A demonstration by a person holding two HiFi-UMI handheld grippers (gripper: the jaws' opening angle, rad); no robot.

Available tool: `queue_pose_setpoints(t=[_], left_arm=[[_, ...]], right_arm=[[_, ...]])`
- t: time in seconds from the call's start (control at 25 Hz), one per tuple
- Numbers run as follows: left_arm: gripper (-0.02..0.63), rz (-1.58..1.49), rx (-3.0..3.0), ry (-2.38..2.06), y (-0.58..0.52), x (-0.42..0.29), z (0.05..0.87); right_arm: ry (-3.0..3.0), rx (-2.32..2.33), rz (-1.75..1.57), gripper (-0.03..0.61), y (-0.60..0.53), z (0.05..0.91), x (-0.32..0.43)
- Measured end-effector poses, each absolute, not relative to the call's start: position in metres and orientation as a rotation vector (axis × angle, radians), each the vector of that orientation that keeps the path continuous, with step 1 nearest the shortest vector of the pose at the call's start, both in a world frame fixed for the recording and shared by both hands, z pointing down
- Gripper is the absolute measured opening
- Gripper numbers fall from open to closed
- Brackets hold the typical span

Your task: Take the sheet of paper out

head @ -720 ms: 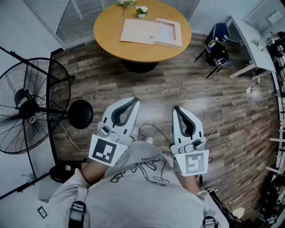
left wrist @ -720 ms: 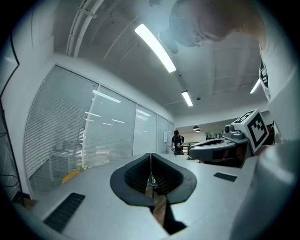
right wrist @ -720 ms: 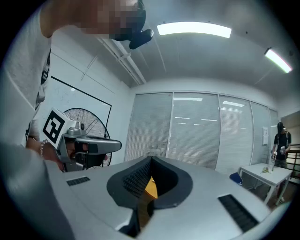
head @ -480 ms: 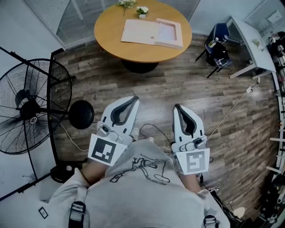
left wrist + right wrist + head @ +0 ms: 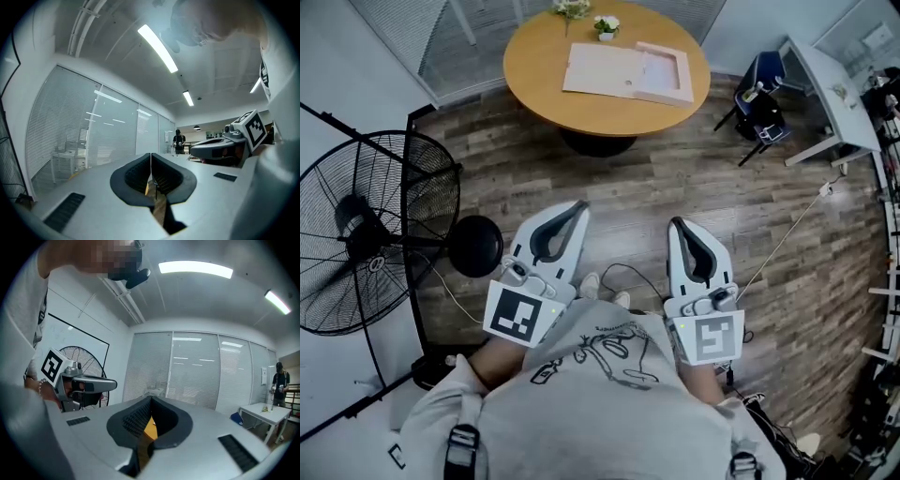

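An open pale pink file box (image 5: 626, 71) lies on the round wooden table (image 5: 544, 75) at the top of the head view. A whitish sheet of paper (image 5: 660, 67) shows inside its right half. Both grippers are held low near the person's body, far from the table. My left gripper (image 5: 581, 206) points toward the table with its jaws shut and nothing between them. My right gripper (image 5: 674, 224) does the same. In the left gripper view the left gripper (image 5: 151, 155) has its tips together, as does the right gripper (image 5: 151, 400) in its own view.
A large standing fan (image 5: 370, 234) with a black round part (image 5: 476, 246) stands at the left. Cables (image 5: 628, 277) trail on the wood floor. A white desk (image 5: 830, 94) and blue chair (image 5: 761, 92) stand at the right. Small plant pots (image 5: 605, 26) sit on the table.
The head view has shifted a little, so the table and fan sit slightly further right. Both grippers keep the same pose and stay shut.
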State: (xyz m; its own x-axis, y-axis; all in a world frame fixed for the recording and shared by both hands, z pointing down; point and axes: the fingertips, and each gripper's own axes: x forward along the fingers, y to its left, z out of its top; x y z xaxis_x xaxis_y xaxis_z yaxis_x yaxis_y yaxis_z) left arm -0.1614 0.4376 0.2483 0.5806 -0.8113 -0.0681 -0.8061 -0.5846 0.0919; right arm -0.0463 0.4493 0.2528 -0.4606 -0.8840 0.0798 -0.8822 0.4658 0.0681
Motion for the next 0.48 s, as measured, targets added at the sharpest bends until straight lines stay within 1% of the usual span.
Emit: queue_pose_setpoints(t=[0.48], left_arm=[[0.025,-0.146,2.751,-1.370,0.420,-0.185,0.253]], right_arm=[[-2.577,1.570,-0.038,0.008,0.436,0.260,-0.059]])
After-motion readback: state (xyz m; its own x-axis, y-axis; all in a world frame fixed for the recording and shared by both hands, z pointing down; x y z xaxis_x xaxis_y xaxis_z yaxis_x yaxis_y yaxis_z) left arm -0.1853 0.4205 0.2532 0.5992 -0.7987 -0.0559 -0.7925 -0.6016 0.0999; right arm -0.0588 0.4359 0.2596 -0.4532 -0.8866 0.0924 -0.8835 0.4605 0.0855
